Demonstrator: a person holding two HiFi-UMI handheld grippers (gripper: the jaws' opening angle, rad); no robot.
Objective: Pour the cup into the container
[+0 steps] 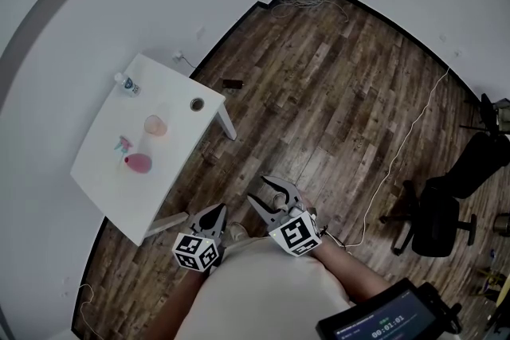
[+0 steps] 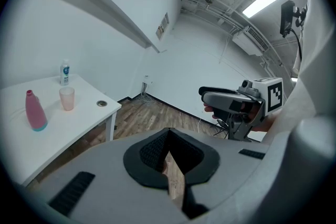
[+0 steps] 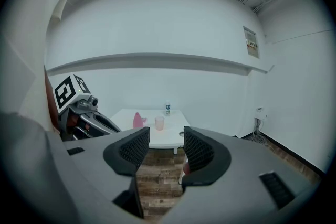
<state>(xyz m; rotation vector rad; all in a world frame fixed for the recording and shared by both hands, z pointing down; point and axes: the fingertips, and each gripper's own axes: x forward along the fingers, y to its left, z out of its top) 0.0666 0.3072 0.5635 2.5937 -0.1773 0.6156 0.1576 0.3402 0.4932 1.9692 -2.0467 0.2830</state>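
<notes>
A translucent pink cup [image 1: 155, 125] stands upright on the white table [image 1: 111, 187] at the left. Beside it are a pink spray bottle [image 1: 135, 161] and a small clear bottle [image 1: 126, 84]. Both grippers hover over the wood floor, well short of the table. My left gripper [image 1: 209, 217] is shut, its pads meeting in a narrow V [image 2: 168, 136] with nothing in them. My right gripper [image 1: 271, 193] is open and empty, and between its jaws [image 3: 166, 147] the cup [image 3: 159, 123] and the spray bottle [image 3: 138, 120] show far off.
A round hole [image 1: 197, 103] sits in the table near its right corner. A black office chair [image 1: 438, 211] stands at the right, with a thin cable [image 1: 398, 155] trailing across the floor. Tangled cables [image 1: 307, 0] lie at the far wall. A small dark object [image 1: 233, 84] rests on the floor.
</notes>
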